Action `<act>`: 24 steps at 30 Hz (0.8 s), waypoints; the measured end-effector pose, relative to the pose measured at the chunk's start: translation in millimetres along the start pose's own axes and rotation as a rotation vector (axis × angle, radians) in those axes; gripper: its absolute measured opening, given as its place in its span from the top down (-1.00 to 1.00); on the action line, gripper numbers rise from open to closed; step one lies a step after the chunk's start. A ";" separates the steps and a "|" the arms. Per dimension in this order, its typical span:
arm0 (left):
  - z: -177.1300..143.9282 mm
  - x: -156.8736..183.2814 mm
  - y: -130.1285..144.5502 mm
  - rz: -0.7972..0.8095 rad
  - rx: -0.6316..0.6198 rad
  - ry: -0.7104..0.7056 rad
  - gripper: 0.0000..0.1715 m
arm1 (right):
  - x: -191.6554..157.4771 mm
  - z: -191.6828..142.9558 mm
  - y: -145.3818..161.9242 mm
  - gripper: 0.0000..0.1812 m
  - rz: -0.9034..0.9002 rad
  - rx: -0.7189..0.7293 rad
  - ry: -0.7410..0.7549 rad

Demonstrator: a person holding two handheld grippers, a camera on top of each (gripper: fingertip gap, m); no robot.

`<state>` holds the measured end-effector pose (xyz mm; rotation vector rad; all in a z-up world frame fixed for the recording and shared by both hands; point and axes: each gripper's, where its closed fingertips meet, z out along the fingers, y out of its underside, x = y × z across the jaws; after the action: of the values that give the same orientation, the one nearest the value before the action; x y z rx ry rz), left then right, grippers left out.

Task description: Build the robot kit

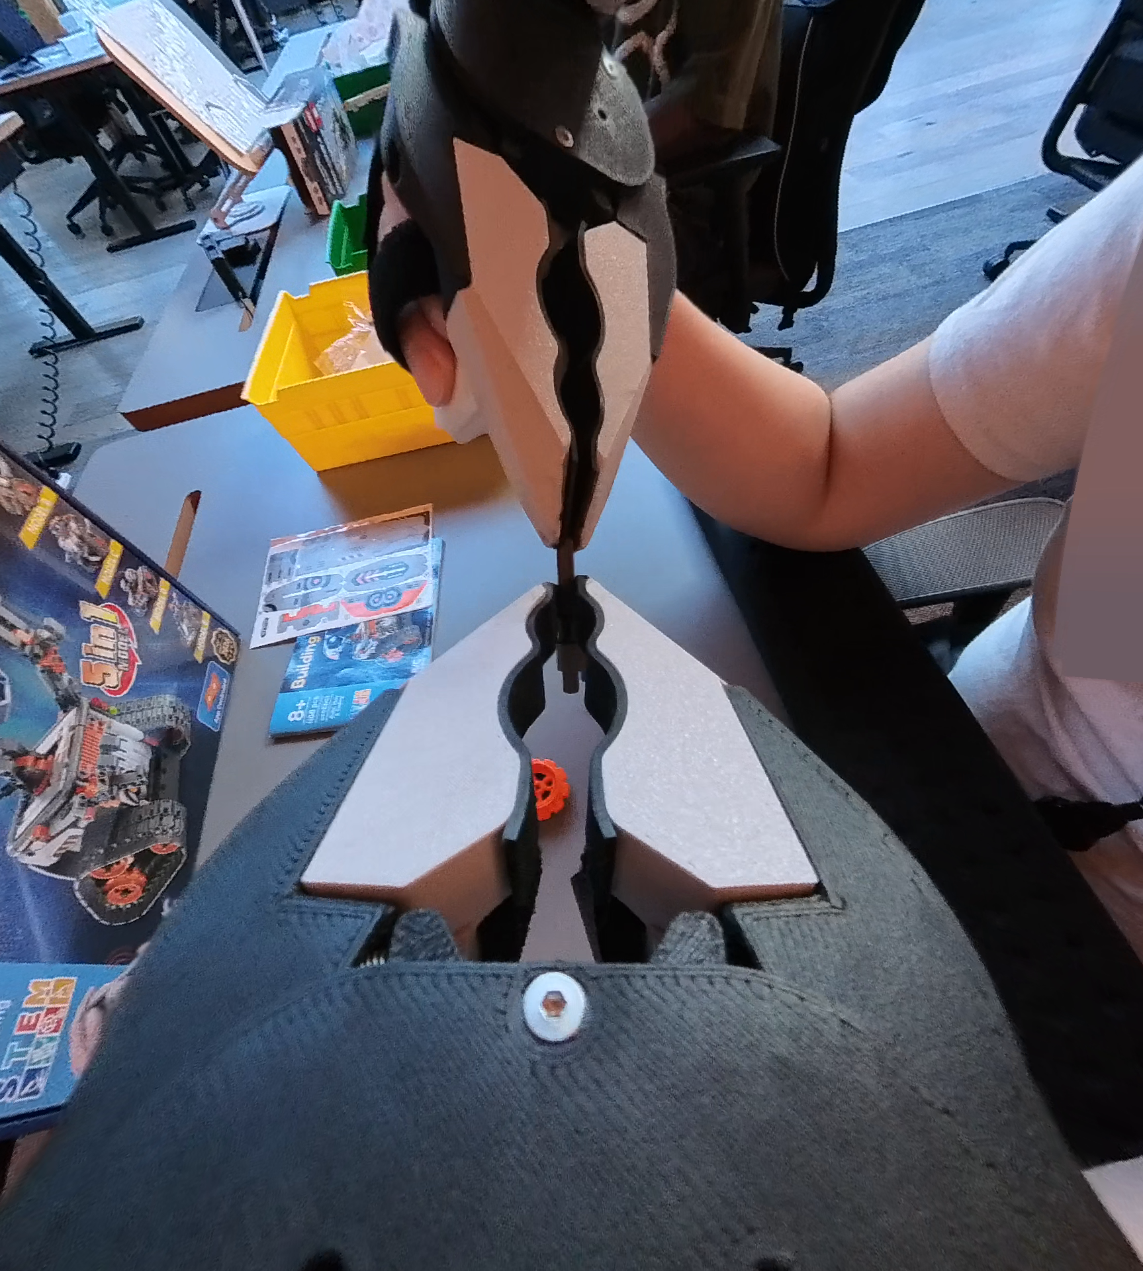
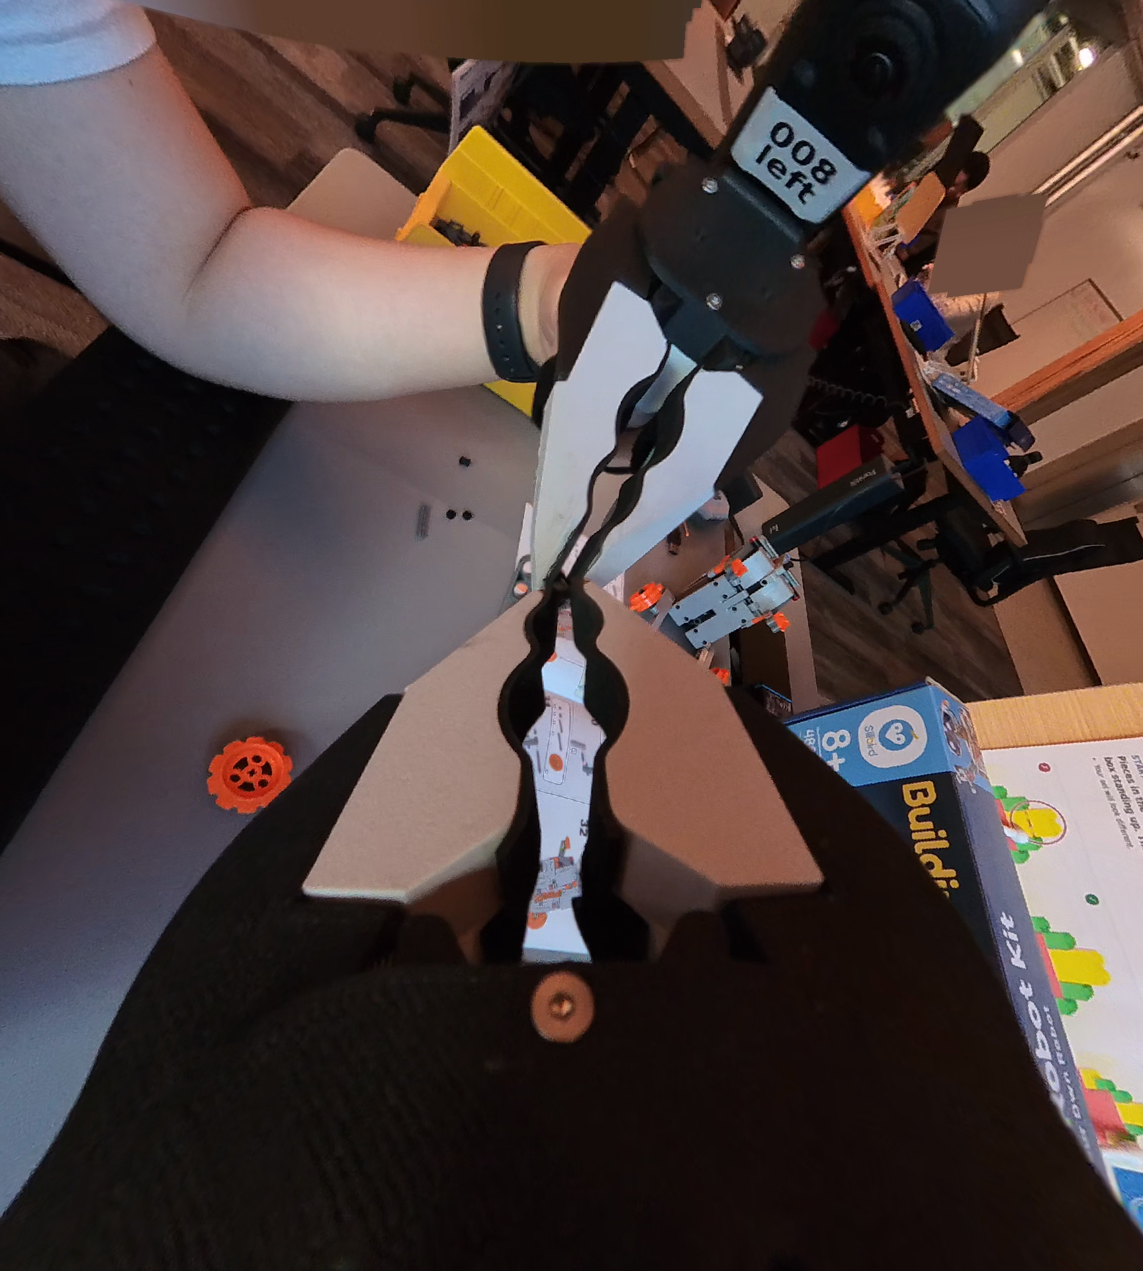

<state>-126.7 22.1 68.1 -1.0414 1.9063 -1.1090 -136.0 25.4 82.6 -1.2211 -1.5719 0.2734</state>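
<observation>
My left gripper [image 1: 563, 590] is shut at its tips on a thin black axle [image 1: 567, 653], whose end pokes back between the fingers. My right gripper [image 1: 565, 540] comes down from above and is shut on the same axle's other end, so the tips nearly touch above the grey table [image 1: 623, 495]. In the right wrist view the two grippers meet tip to tip, my right gripper [image 2: 558, 593] below and the left gripper [image 2: 563, 574] above; the axle is barely visible there. An orange gear wheel [image 1: 548, 787] lies on the table below [image 2: 249, 774].
A yellow bin [image 1: 341, 392] stands behind. A kit box [image 1: 59, 688], sticker sheet [image 1: 348, 578] and booklet [image 1: 348, 674] lie to the left. An open instruction booklet [image 2: 565, 777], a grey and orange model [image 2: 733, 598] and small black pins [image 2: 458, 512] are on the table. The person's arm [image 1: 795, 447] is right. From either gripper's tips it is about 25 centimetres to the orange gear wheel [image 1: 548, 787].
</observation>
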 end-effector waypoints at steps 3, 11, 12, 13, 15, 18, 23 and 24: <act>-3.8 -8.0 4.0 0.012 -0.026 -0.053 0.98 | 11.8 -10.9 1.0 0.71 0.092 0.026 0.063; -53.9 -29.2 -1.3 0.039 0.082 -0.223 0.98 | -75.6 -19.4 141.0 0.71 0.539 -0.492 -0.126; -60.1 -29.8 -4.4 0.024 0.116 -0.219 0.99 | -95.4 -14.4 153.0 0.76 0.551 -0.524 -0.167; -66.0 -31.8 -6.7 0.010 0.146 -0.225 0.98 | -111.3 -10.0 162.6 0.78 0.548 -0.555 -0.192; -75.0 -35.8 -6.8 0.004 0.171 -0.249 0.98 | -130.7 -7.0 183.3 0.81 0.501 -0.671 -0.206; -88.2 -41.4 -7.1 0.015 0.191 -0.310 0.98 | -146.1 4.7 193.3 0.82 0.490 -0.720 -0.247; -112.0 -45.5 -6.1 -0.005 0.208 -0.391 0.99 | -151.1 17.2 203.6 0.79 0.504 -0.779 -0.273; -116.0 -45.4 -4.6 -0.005 0.205 -0.402 0.99 | -149.0 19.5 204.2 0.79 0.507 -0.778 -0.266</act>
<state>-203.6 101.4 125.9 -1.0609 1.4425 -0.9866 -54.1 5.2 -156.5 -2.2756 -1.6219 0.1452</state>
